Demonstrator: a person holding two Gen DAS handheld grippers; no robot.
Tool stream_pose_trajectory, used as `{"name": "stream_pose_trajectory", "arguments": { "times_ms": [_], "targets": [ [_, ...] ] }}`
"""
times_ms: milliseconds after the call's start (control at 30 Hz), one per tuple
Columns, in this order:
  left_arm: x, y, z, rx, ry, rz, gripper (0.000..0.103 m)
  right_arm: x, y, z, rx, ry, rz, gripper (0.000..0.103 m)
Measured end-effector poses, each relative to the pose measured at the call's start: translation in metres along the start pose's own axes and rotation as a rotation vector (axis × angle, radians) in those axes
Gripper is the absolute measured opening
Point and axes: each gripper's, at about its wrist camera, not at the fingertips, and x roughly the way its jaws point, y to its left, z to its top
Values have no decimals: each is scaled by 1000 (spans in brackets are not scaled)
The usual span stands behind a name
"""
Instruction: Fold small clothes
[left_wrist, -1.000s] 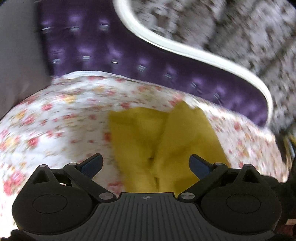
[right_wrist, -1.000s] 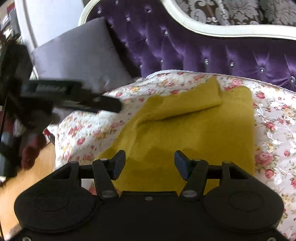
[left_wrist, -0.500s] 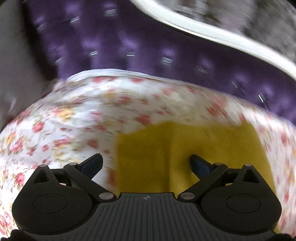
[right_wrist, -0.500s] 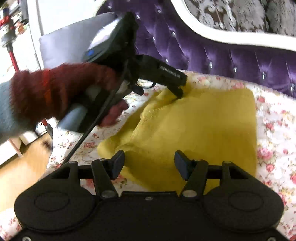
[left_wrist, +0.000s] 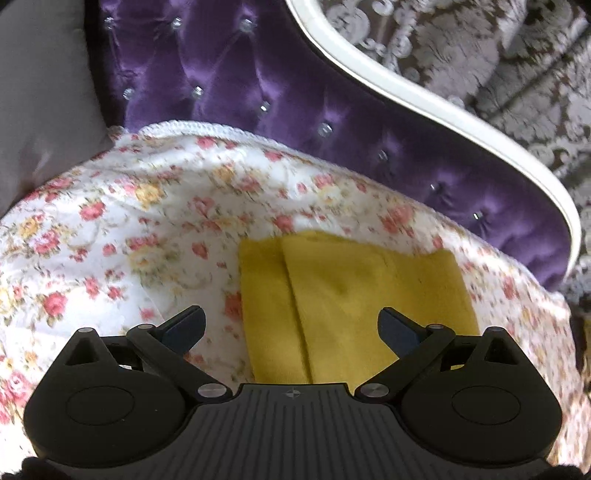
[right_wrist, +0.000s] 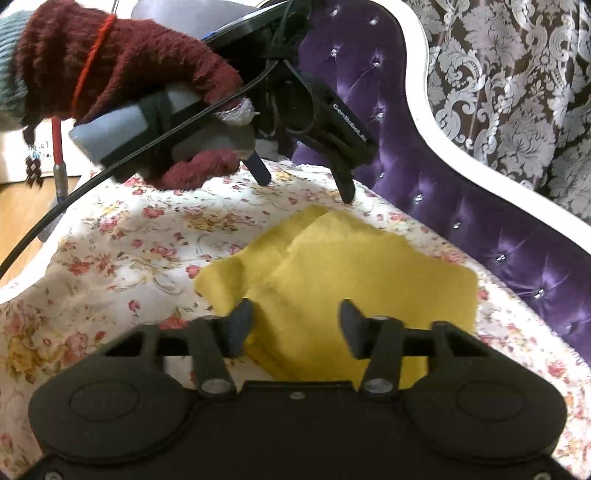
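Both grippers empty, left gripper (left_wrist: 291, 328) wide, right gripper (right_wrist: 295, 325) closing: pinch yellow cloth's (right_wrist: 351, 273) near edge squarely, fold evenly.

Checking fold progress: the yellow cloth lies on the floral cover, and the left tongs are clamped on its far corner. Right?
Not clamped. The right wrist view shows the left tongs open above the floral cover, just beyond the yellow cloth, holding nothing.
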Motion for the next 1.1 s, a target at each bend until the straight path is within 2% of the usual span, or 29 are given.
{"name": "stream_pose_trajectory", "arguments": {
  "times_ms": [100, 200, 367, 400, 433, 467, 567, 667, 767, 1000, 1100],
  "targets": [
    [3, -4, -6, 15, 19, -24, 101, 3, 2, 0, -8, 27, 35, 49],
    [6, -6, -8, 24, 31, -30, 101, 1, 8, 1, -46, 10, 33, 49],
    [6, -7, -8, 11, 35, -53, 101, 10, 17, 1, -107, 45, 39, 49],
    [6, -7, -7, 10, 37, -58, 101, 14, 17, 1, -119, 57, 37, 44],
    [6, -7, -6, 6, 39, -64, 101, 16, 15, 1, -117, 67, 43, 11],
    [6, -6, -5, -2, 42, -75, 101, 17, 9, 1, -82, 78, 58, 9],
    [6, -1, -2, -40, 49, -118, 102, 7, -21, 4, 114, 24, 108, 9],
    [11, 3, 1, -96, 72, -158, 102, -4, -39, 6, 198, -29, 76, 9],
    [19, 5, 1, -136, 100, -183, 102, -9, -54, 7, 274, -50, 80, 9],
    [39, -1, -7, -171, 167, -242, 102, -17, -71, 4, 348, -73, 85, 9],
    [47, -1, -8, -212, 150, -269, 101, -17, -69, 4, 342, -68, 96, 9]
  ]
}}
